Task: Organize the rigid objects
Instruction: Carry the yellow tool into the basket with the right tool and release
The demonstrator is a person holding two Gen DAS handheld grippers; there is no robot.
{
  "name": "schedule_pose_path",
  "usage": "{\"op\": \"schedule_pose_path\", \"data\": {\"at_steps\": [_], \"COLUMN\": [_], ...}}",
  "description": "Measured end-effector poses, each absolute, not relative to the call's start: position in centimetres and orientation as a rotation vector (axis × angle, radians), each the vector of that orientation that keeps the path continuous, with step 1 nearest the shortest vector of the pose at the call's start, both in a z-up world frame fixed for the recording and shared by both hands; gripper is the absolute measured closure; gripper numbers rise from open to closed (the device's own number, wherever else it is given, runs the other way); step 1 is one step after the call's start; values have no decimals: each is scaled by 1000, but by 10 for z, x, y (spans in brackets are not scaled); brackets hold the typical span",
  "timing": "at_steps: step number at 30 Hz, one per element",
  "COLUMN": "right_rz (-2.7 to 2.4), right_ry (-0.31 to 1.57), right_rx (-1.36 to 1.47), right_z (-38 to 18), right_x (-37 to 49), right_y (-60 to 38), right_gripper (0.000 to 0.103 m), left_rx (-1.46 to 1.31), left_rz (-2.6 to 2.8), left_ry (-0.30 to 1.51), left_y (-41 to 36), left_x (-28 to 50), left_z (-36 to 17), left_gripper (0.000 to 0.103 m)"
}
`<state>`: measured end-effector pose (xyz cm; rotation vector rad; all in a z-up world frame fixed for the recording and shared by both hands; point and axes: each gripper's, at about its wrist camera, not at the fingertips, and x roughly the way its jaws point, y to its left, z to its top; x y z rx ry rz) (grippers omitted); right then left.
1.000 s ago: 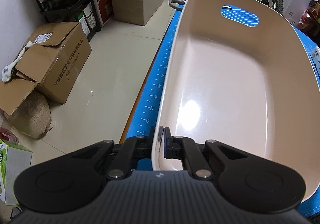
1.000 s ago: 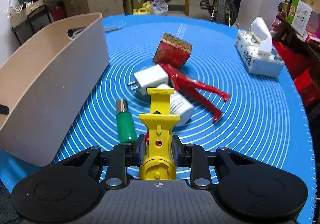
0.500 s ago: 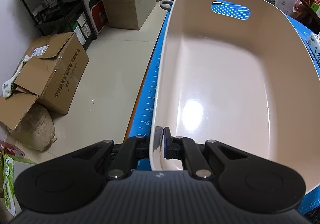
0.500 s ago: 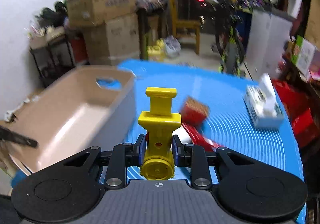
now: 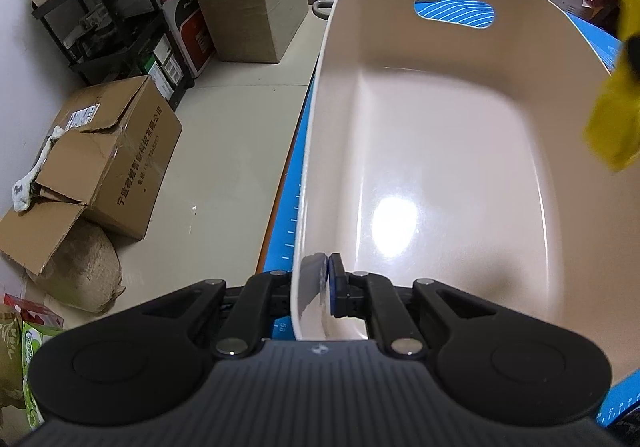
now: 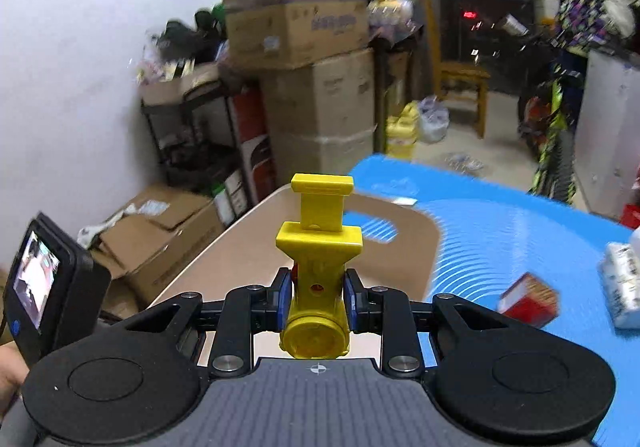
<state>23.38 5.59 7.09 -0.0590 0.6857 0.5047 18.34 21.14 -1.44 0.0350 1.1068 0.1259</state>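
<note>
Yellow toy (image 5: pixel 616 103) blurred and cut by right edge in left wrist view. Outer finger of left gripper (image 5: pixel 320 289) hidden behind bin wall (image 5: pixel 308 183). Red box (image 6: pixel 528 299), tissue pack (image 6: pixel 622 283) smeared by motion.

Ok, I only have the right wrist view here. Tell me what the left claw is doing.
Observer: The left claw is shut on the near wall of the beige bin.
Operator: Tell me what's inside the bin.
Observer: Nothing; its floor is bare and glossy.
Operator: Say where my yellow toy sits relative to it.
Observer: From the left wrist, the yellow toy is a blur at the bin's right rim, above the floor, not yet inside.
</note>
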Motion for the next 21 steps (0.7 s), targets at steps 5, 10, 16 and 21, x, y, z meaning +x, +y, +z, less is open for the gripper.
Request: {"op": "schedule_pose_path", "data": {"at_steps": [5, 10, 16, 21], "right_rz": [495, 462, 423, 418], "right_ry": [774, 855, 925, 917], "right_rx": [-81, -88, -113, -102], "right_z": [45, 20, 1, 4], "right_x": [242, 250, 253, 249], "right_y": [81, 91, 94, 90], "right_gripper": [67, 67, 66, 60], "left_rx": [44, 54, 60, 62], "left_rz": [129, 130, 129, 128], "left_ry": [1108, 1110, 1110, 1110], "left_y": [209, 208, 208, 208], "left_x": [184, 184, 184, 184], "left_z": [-15, -15, -15, -14], "left_gripper": [92, 91, 91, 91]}}
